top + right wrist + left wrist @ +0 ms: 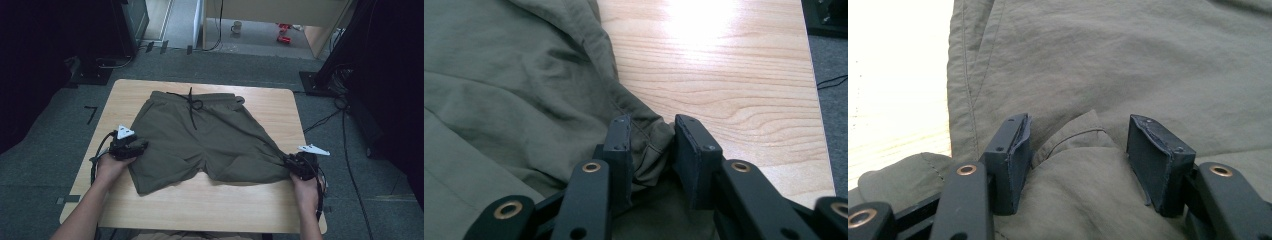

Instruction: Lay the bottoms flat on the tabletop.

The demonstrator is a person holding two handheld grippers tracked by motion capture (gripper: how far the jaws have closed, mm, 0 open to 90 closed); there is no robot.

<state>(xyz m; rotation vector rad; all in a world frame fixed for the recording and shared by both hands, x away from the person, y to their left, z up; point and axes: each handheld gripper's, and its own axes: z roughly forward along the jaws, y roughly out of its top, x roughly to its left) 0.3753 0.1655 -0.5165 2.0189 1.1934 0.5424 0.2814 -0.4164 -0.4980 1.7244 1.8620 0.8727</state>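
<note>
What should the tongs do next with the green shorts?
Probably close the left tongs on the bunched fold between them. They stand open around the shorts, not yet pinching. The right tongs also sit loosely around a leg corner, so neither side seems held firmly.

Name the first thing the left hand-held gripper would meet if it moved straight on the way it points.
Probably the olive shorts: a raised fold of their fabric already sits between the open jaws of the left hand-held gripper, with more cloth beyond.
</note>
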